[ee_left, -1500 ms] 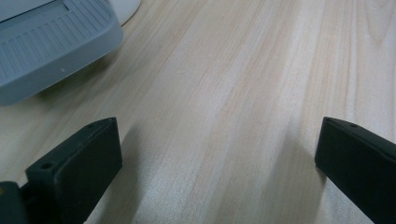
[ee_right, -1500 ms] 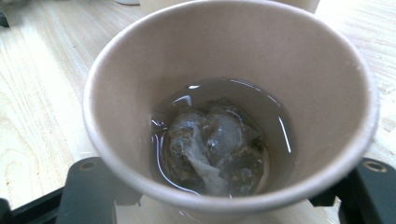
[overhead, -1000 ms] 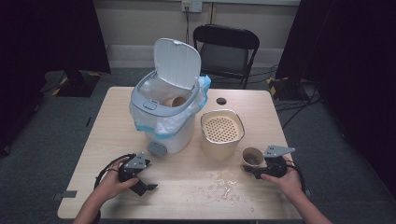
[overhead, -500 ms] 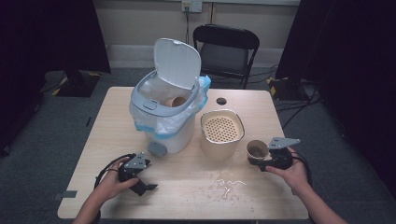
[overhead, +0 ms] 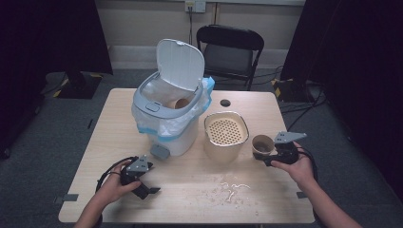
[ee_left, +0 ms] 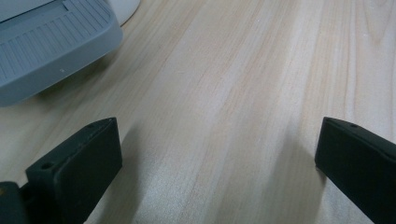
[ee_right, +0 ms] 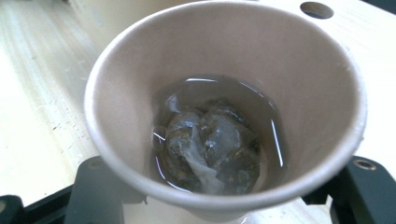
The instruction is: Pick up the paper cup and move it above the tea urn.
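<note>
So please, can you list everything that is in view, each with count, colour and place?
cup: 1, brown paper, between the right gripper's jaws, holding liquid and a wet tea bag
strainer pot: 1, cream, table middle, left of the cup
bin: 1, white with grey rim, lid up, lined with a bag, table's left-middle; a second brown cup inside
pedal: 1, grey, at the bin's foot
crumbs: scattered, pale, near table edge
table: 1, light wood
chair: 1, black, behind the table
left gripper: black, open, on the table, near left
right gripper: black, shut on the cup, at right
</note>
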The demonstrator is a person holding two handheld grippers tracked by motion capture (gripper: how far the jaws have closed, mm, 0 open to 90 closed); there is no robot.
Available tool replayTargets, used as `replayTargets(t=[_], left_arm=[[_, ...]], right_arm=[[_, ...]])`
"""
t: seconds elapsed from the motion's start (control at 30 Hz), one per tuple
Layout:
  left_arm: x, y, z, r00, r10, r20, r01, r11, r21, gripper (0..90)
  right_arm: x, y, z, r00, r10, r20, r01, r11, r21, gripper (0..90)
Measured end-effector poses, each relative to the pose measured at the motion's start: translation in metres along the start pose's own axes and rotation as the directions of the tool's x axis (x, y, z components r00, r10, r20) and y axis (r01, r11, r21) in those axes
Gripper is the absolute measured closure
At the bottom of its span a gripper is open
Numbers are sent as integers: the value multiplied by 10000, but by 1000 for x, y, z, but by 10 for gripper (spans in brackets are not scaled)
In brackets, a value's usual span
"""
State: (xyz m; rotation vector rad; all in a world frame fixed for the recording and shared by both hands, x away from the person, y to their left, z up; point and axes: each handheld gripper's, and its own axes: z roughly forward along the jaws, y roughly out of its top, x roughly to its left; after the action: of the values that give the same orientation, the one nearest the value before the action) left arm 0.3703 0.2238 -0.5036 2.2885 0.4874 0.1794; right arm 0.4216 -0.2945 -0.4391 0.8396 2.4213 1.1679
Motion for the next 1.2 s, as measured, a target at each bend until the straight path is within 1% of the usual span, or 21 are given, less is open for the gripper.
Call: replayTargets(t=[0.2, 0.27, 0.3, 0.33, 0.37, 0.5, 0.63, 0.7, 0.8, 1.2], left_arm=[[0, 0, 0, 10000, 20, 4, -20, 10000, 1, 0], [0, 0, 0, 10000, 7, -3, -7, 10000, -7, 0], [0, 0, 0, 10000, 18, 5, -18, 10000, -5, 0], [0, 0, 0, 10000, 18, 8, -18, 10000, -15, 0], [0, 0, 0, 10000, 20, 5, -20, 10000, -4, 0], [0, 0, 0, 10000, 20, 2, -20, 10000, 0, 0], [0, 0, 0, 10000, 19, 4, -19, 10000, 5, 0], [0, 0, 0, 10000, 16, 0, -16, 10000, 17, 0], [0, 0, 0, 10000, 12, -2, -12, 10000, 20, 0], [0, 0, 0, 10000, 20, 2, -20, 10000, 11, 0]], right_arm=[[-8, 5, 0, 9997, -83, 213, 81, 9999, 106, 352], [-11, 7, 1, 9997, -62, 223, 60, 10000, 54, 352], [-12, 8, 0, 9994, -100, 319, 96, 9999, 102, 353], [-14, 10, 0, 9993, -142, 341, 141, 9999, 35, 353], [-16, 11, 0, 9994, -34, 357, 33, 10000, 16, 353], [-23, 19, -2, 9984, -99, 549, 99, 10000, -1, 354], [-31, 28, -3, 9975, -43, 712, 49, 10000, -85, 355], [-34, 33, -3, 9966, -149, 811, 153, 9999, -44, 356], [-38, 39, -2, 9960, -210, 873, 213, 9998, -25, 356], [-48, 58, 8, 9948, -138, 1011, 159, 9997, -193, 358]])
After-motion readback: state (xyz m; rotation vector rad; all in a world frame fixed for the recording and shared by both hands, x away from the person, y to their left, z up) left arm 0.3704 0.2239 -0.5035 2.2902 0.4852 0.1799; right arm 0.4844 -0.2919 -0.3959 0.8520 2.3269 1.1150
